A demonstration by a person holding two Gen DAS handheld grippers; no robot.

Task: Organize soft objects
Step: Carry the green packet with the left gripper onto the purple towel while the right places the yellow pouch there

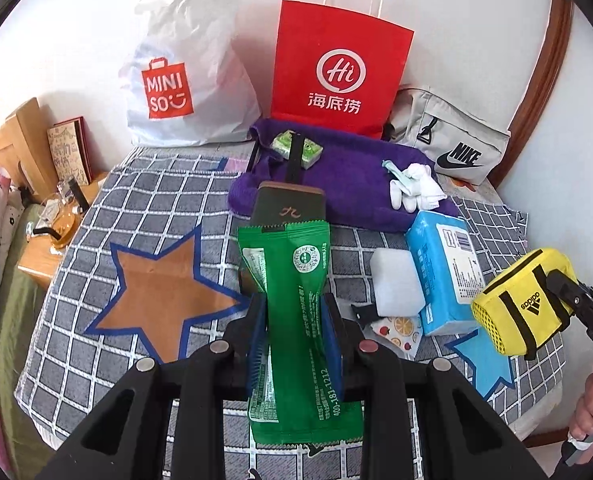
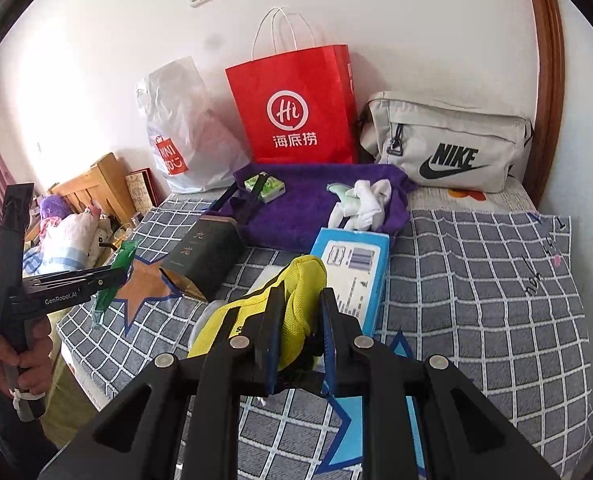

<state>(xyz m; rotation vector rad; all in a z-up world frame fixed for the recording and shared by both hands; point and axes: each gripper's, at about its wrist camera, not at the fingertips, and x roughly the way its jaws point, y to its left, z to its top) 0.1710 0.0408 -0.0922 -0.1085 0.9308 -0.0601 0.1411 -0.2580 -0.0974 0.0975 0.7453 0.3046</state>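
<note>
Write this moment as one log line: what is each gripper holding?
left gripper: shut on green packet | right gripper: shut on yellow pouch | both held above checked bedspread | red paper bag: upright at wall

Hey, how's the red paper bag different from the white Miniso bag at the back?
The red paper bag stands stiff and upright with white twisted-cord handles; the white Miniso bag is crinkled, slumping plastic. The red one bears a white round logo, the white one an orange logo. Both lean against the wall behind the purple towel.
</note>
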